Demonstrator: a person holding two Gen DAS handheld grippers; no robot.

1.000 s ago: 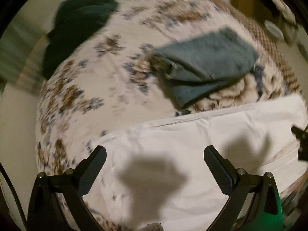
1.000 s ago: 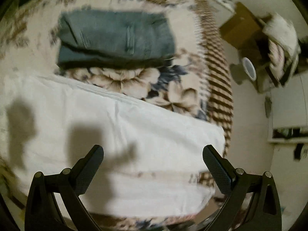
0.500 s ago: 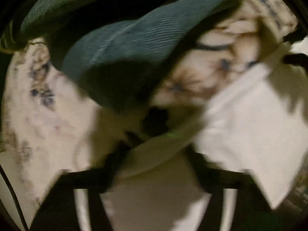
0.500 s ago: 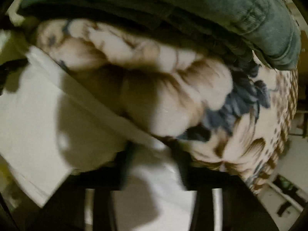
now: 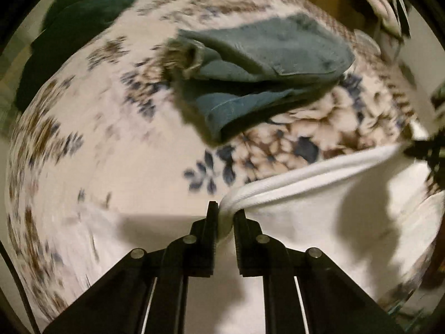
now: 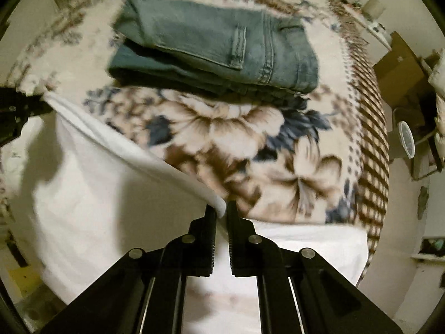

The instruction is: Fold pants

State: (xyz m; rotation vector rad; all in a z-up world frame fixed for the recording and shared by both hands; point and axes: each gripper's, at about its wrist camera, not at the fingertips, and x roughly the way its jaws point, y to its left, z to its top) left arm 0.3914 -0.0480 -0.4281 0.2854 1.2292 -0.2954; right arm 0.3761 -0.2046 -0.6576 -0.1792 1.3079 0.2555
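White pants point(image 5: 319, 206) lie on a floral blanket point(image 5: 125, 144). My left gripper point(image 5: 224, 220) is shut on the far folded edge of the white pants at its left end and holds it lifted. My right gripper point(image 6: 221, 213) is shut on the same edge of the white pants point(image 6: 97, 183) at its right end, also lifted. The edge stretches taut between the two grippers. The right gripper shows at the right rim of the left wrist view point(image 5: 428, 153), and the left gripper at the left rim of the right wrist view point(image 6: 16, 111).
Folded blue jeans point(image 5: 264, 66) point(image 6: 217, 47) lie on the blanket beyond the white pants. A dark green garment point(image 5: 72, 27) lies at the far left. The blanket's checked border point(image 6: 370, 144) marks the bed's right edge, with a cardboard box point(image 6: 397, 69) and clutter on the floor beyond.
Both grippers were open above the flat white pants. They dropped to the far edge, shut on it, and now hold it raised off the blanket.
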